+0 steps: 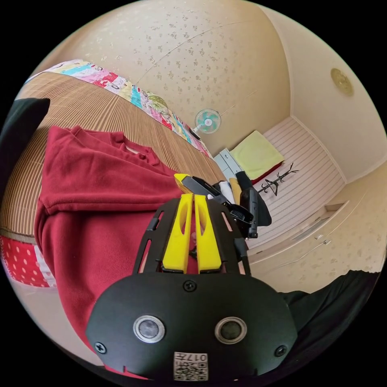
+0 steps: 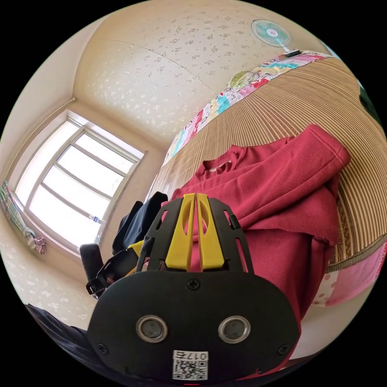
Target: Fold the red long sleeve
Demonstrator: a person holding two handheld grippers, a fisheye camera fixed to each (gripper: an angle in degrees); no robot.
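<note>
Both sleeves of the shirt (image 1: 100, 193) lie folded across its chest on the bed (image 1: 100, 109); the body fold looks left. Both grippers' (image 1: 192, 238) (image 2: 195, 234) jaws are closed, whether pinching cloth I cannot tell.

Both views close over the red long sleeve (image 1: 92, 193), from opposite sides

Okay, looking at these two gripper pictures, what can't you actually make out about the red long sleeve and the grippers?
- Left gripper view: the left gripper has its fingers nearly together; its black housing hides whether they pinch the red long sleeve.
- Right gripper view: the same for the right gripper; its housing covers the garment's lower part.
- Right gripper view: the hem hanging off the striped mat is cut off by the housing and the picture's rim.
</note>
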